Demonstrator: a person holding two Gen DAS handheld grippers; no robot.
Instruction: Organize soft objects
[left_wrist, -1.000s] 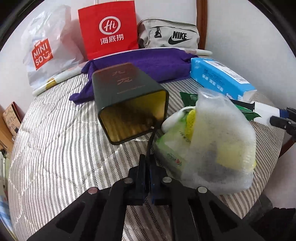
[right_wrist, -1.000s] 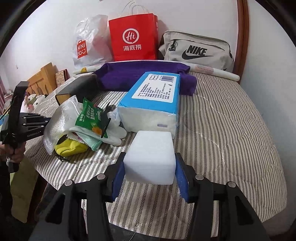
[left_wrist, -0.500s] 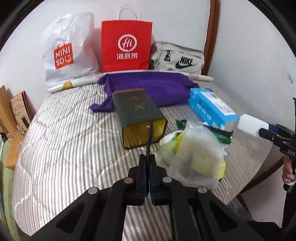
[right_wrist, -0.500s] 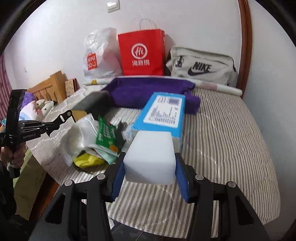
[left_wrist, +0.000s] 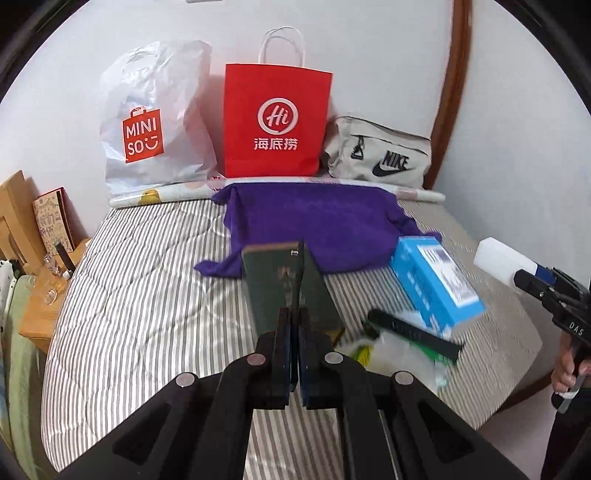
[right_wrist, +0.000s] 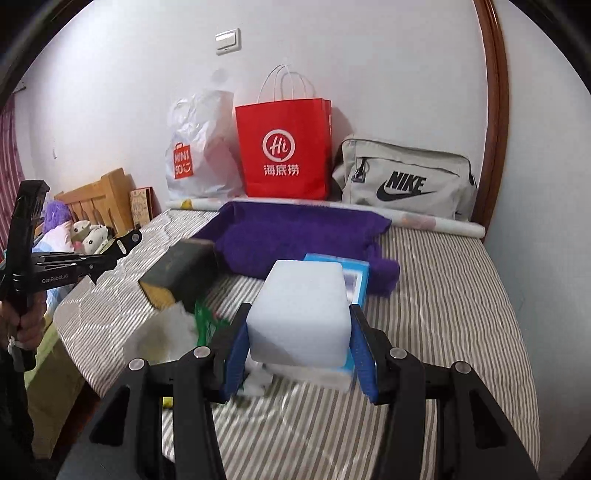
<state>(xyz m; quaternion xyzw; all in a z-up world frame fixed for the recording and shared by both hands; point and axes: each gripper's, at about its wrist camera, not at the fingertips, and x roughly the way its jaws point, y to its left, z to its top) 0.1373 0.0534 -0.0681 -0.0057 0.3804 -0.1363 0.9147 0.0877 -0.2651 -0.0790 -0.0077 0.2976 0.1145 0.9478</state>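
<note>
The left tool (left_wrist: 294, 347) points down at a slant over the striped bed (left_wrist: 140, 317), its jaws closed tight with nothing visible between the pads. Just beyond its tip lies the dark green tin (left_wrist: 284, 284) on its side. The right tool (right_wrist: 299, 350) also tilts downward and is clamped on a white foam block (right_wrist: 301, 310), blue pads pressing its two sides, the block held clear above the bed. Beneath it sits the blue tissue pack (right_wrist: 356, 275), beside a loose heap of plastic bags (right_wrist: 166, 332). A purple towel (left_wrist: 314, 225) lies further back. A hand (right_wrist: 26, 321) grips the left tool's handle at the bed's edge.
</note>
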